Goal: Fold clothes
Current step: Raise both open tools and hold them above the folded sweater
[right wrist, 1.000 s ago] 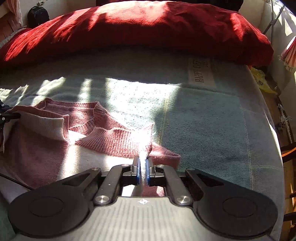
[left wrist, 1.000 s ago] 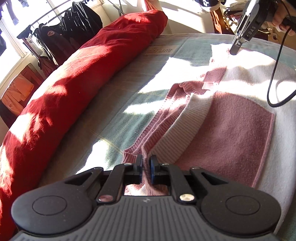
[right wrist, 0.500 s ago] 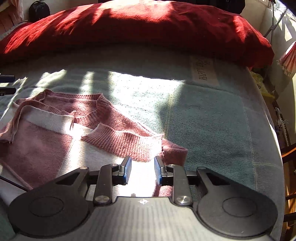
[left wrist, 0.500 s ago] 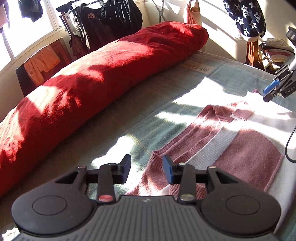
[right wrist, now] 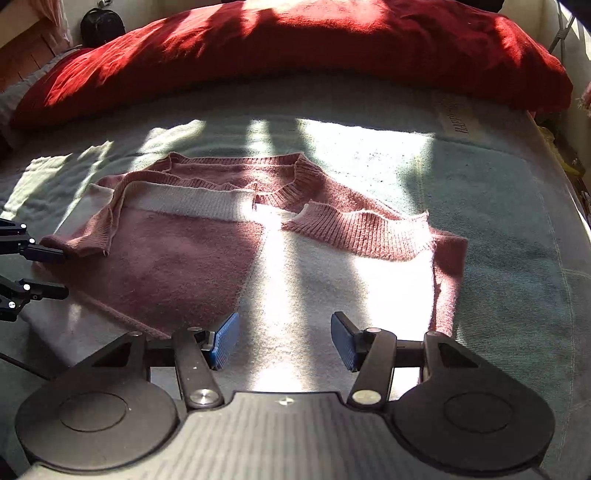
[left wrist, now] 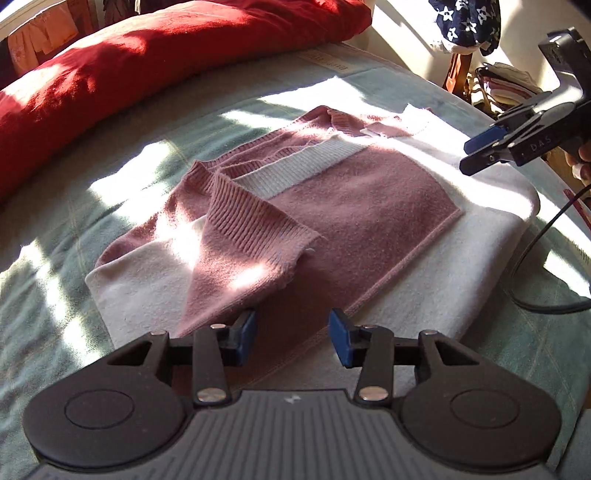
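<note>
Pink-and-white sweater (left wrist: 369, 206) lies folded on the bed (right wrist: 498, 229), sleeves crossed over its chest, ribbed cuffs uppermost. Left tongs (left wrist: 291, 334) and right tongs (right wrist: 282, 341) both spread, empty, just above its near edge.

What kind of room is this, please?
Most likely a bedroom in a home. The sweater lies on a bed with a green blanket, a long red pillow runs along the far side, and clothes hang nearby.
</note>
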Available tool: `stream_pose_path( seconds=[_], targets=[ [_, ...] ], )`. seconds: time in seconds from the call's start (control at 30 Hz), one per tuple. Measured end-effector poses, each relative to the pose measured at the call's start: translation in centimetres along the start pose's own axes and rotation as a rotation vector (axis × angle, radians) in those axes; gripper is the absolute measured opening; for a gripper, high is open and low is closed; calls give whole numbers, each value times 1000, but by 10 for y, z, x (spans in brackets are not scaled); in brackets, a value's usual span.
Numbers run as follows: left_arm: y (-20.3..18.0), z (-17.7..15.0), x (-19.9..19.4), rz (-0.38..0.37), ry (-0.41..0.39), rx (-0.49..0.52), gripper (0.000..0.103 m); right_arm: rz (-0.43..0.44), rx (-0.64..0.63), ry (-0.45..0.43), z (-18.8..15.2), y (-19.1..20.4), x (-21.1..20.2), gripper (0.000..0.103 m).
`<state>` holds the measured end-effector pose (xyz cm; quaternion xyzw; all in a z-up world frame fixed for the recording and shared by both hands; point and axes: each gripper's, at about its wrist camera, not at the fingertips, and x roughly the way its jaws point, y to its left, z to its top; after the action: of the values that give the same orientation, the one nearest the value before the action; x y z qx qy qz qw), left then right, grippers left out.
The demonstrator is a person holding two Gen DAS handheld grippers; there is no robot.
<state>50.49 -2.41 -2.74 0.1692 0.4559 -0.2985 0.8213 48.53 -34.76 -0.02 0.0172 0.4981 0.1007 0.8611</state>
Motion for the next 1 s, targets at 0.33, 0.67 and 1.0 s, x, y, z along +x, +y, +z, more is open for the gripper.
stream_pose_path(
  seconds=[0.33,0.67,1.0],
  targets=[
    [53,12,-19,195,-79,-108,46,5,16,17,-17,21,-5,63],
    [26,-18,-7,100,-47,-73,46,-1,5,27,-27,30,-1,63],
    [45,-1,-14,22,-119,-195,46,-39,50,57,-41,18,2,63]
  ],
)
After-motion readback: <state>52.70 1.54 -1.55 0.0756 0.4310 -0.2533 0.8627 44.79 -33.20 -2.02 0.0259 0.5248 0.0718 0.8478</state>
